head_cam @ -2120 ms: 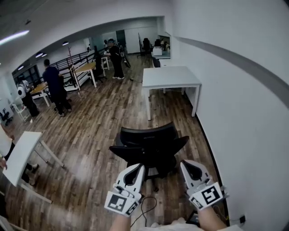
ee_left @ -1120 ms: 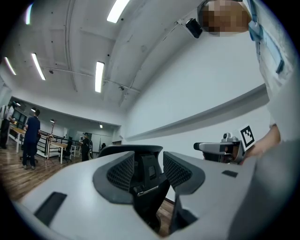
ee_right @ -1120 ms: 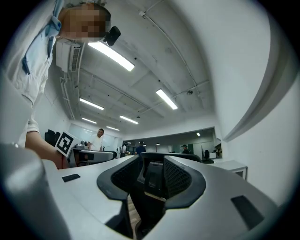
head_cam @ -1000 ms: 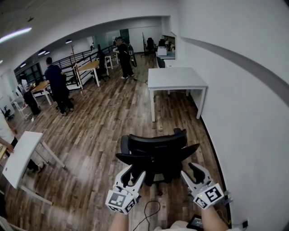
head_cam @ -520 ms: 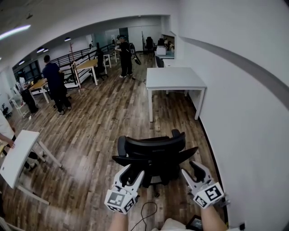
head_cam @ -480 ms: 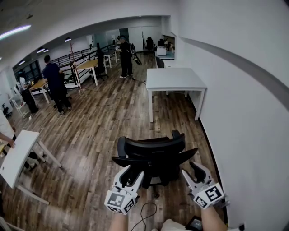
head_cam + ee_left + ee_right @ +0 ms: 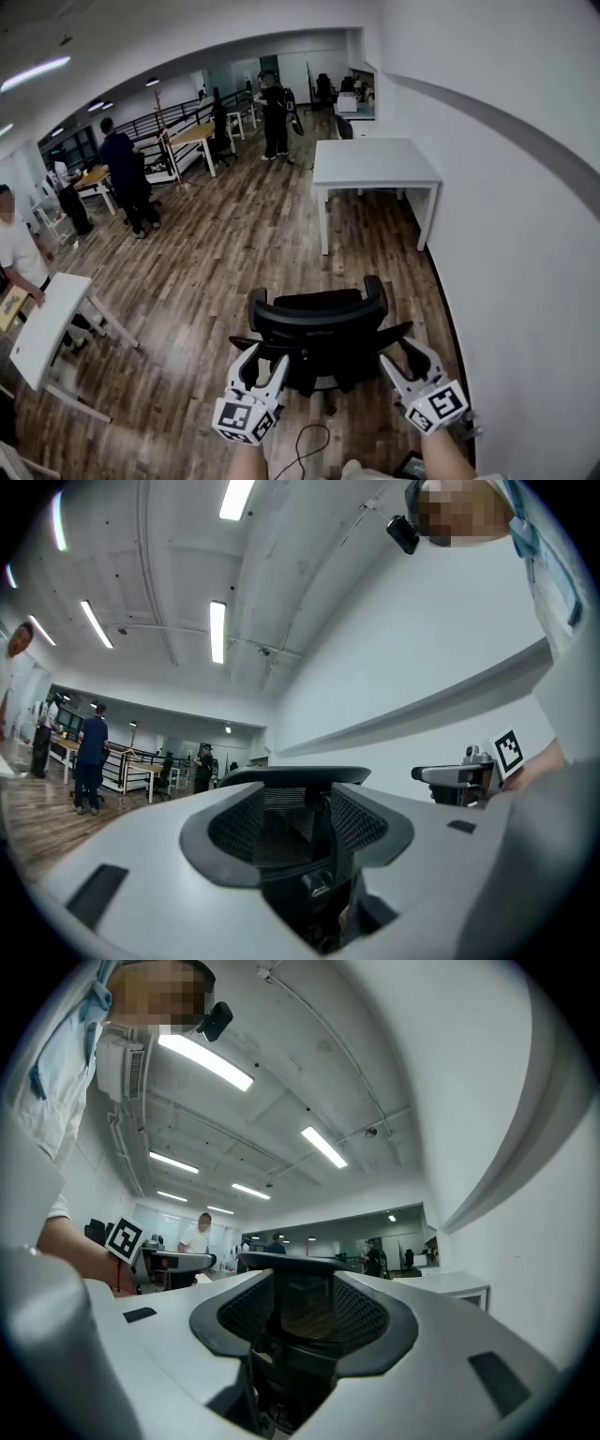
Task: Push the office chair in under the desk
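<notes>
The black mesh-backed office chair [image 7: 317,323] stands on the wood floor with its back to me, short of the white desk [image 7: 375,161] against the right wall. My left gripper [image 7: 263,358] is at the left edge of the chair back, and my right gripper [image 7: 401,356] is at the right edge. In the left gripper view the mesh back [image 7: 292,776] fills the gap between the jaws of the left gripper [image 7: 295,825]. It fills the gap of the right gripper [image 7: 305,1321] in the same way. Both pairs of jaws have just been opening, and I see no pad pressing on the chair.
The white wall [image 7: 525,281] runs close along the right. A black cable [image 7: 309,441] loops on the floor by my feet. A white table [image 7: 42,328] and a person in white [image 7: 19,258] are at the left. More people and desks stand at the far end.
The chair and both grippers have moved forward over the floor towards the desk. A person in white has come into view at the left edge.
</notes>
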